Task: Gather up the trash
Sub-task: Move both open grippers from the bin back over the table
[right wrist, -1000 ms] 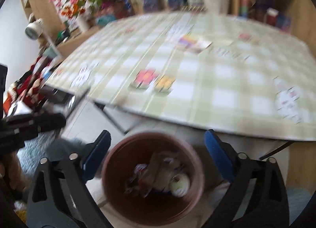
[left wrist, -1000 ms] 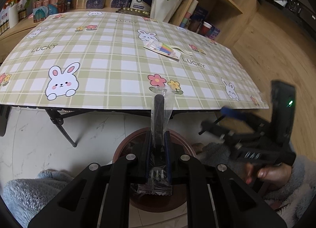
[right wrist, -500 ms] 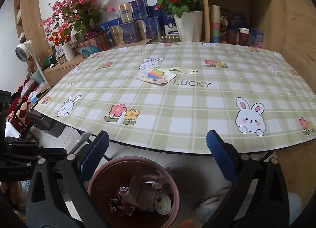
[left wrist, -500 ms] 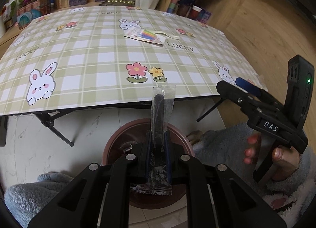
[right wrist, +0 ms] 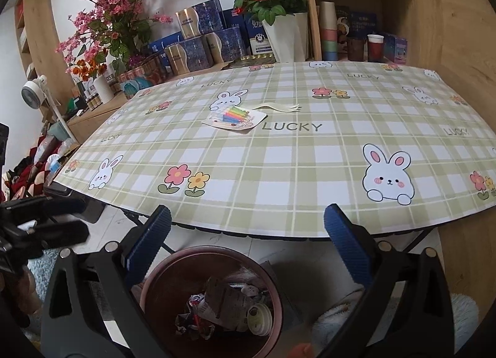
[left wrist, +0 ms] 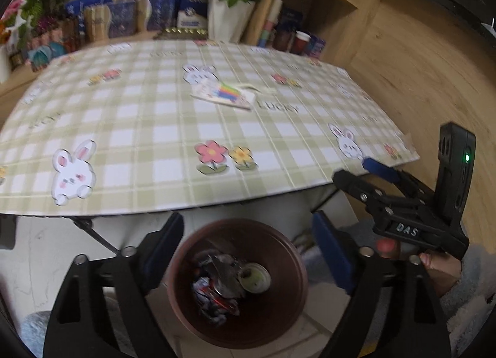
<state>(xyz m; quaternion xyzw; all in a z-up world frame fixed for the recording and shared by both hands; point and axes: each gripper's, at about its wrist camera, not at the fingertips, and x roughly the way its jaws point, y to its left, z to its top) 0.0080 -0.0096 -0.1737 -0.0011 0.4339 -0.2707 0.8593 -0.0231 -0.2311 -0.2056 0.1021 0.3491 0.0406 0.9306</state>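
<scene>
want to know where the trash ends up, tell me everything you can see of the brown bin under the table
The bin is a round, reddish-brown open tub with a smooth rim, plastic by the look of it. It stands upright on the pale floor just in front of the table's near edge. Inside lie crumpled wrappers, a torn grey packet and a small round lid. It is well short of full. Neither gripper touches it.

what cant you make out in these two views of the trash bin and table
- Trash bin contents: a heap of crumpled wrappers in both views; single pieces cannot be told apart, blurred in the left wrist view.
- Bin's near rim: hidden behind the right gripper body at the bottom edge.
- White strip beside the colourful packet: too small to identify.
- Left gripper: open, nothing between its fingers.
</scene>
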